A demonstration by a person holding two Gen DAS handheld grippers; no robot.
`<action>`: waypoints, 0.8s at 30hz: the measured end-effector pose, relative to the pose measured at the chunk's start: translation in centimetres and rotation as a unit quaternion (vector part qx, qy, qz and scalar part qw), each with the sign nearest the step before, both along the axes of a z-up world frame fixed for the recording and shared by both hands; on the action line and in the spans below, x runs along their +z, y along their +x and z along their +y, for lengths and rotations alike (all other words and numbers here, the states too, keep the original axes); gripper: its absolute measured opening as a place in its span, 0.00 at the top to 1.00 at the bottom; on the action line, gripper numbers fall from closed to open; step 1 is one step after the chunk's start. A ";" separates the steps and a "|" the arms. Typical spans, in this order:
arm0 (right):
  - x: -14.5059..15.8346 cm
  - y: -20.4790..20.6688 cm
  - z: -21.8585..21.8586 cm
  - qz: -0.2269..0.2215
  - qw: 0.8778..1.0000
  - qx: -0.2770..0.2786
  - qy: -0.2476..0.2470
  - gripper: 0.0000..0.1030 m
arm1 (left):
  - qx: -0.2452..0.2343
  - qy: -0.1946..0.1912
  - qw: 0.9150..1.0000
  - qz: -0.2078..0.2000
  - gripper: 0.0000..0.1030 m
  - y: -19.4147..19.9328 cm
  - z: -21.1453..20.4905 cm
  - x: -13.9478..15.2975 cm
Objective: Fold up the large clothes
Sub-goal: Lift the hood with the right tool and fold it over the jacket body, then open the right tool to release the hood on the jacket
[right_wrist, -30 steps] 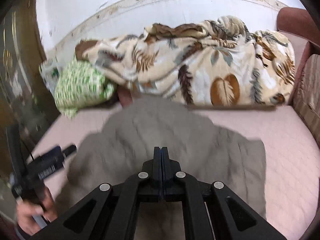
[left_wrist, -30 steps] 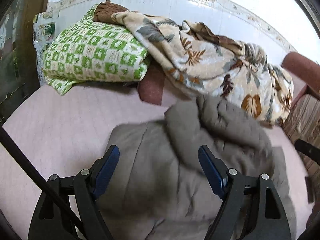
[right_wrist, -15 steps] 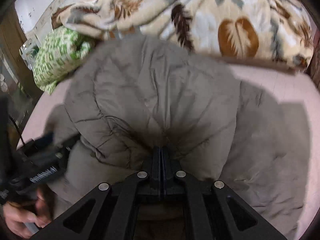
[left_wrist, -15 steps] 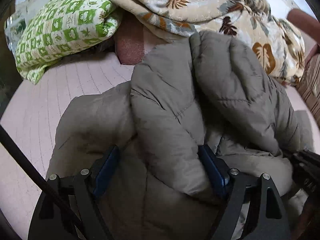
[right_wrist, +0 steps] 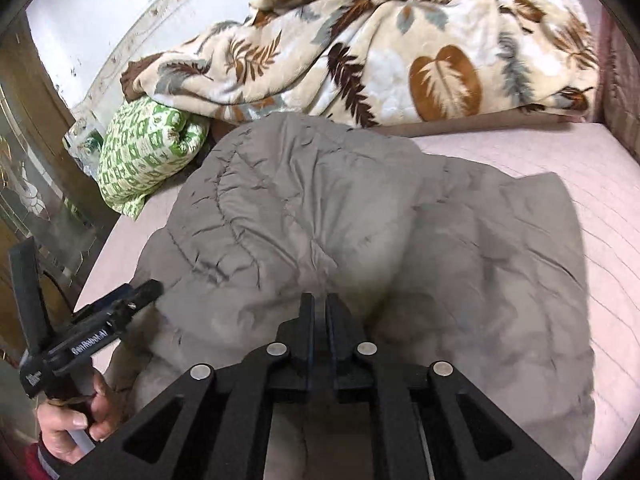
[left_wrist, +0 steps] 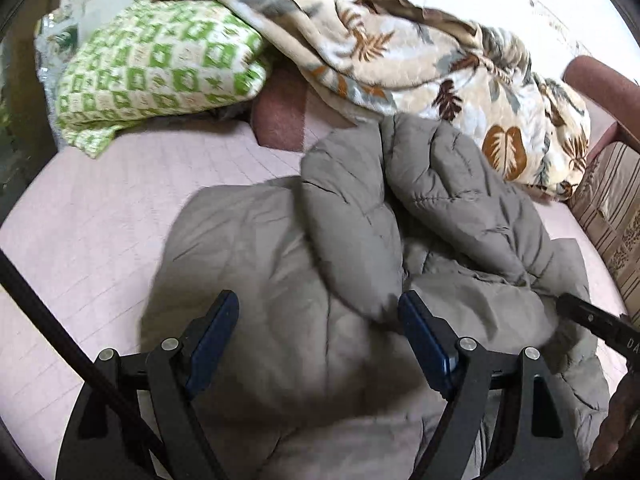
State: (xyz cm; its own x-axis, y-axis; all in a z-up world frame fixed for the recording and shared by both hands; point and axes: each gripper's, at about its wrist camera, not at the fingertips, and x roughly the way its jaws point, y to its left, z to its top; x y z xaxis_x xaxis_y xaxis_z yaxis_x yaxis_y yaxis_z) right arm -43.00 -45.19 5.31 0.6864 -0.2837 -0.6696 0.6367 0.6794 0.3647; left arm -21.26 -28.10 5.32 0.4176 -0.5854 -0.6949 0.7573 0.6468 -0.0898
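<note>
The grey padded jacket (left_wrist: 304,312) lies bunched in the middle of the pink bed (left_wrist: 100,216), its near hem cut off by both gripper bodies. The left gripper (left_wrist: 318,320) has its blue-padded fingers spread wide over the jacket, holding nothing. The right gripper (right_wrist: 319,312) now shows a narrow gap where half a second ago its fingers were pressed together; whether cloth remains between them is hard to tell. A leaf-print blanket (right_wrist: 400,52) and green checked pillow (left_wrist: 160,68) sit along the bed's far edge.

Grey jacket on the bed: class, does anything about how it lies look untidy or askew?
Yes. The jacket is bunched, not flat: one padded sleeve lies folded across the body, and the far part heaps up against the leaf blanket.
</note>
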 end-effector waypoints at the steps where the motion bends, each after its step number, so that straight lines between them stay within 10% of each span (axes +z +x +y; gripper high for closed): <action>1: 0.1 -0.4 0.3 -0.008 1.000 -0.006 0.001 0.91 | 0.002 -0.004 1.000 -0.006 0.20 -0.4 0.5 0.5; 9: 0.6 2.4 2.8 -0.038 0.999 0.023 0.005 0.88 | -0.039 -0.021 0.999 -0.015 0.20 -2.1 -1.9 1.7; 15: -3.2 4.8 3.0 0.021 0.999 0.032 0.035 0.85 | -0.051 0.078 0.995 -0.035 0.19 -3.0 -4.7 -3.3; 24: 1.4 -1.8 7.0 -0.012 1.000 0.028 -0.006 0.76 | -0.036 0.009 0.999 -0.033 0.20 -5.7 3.1 0.6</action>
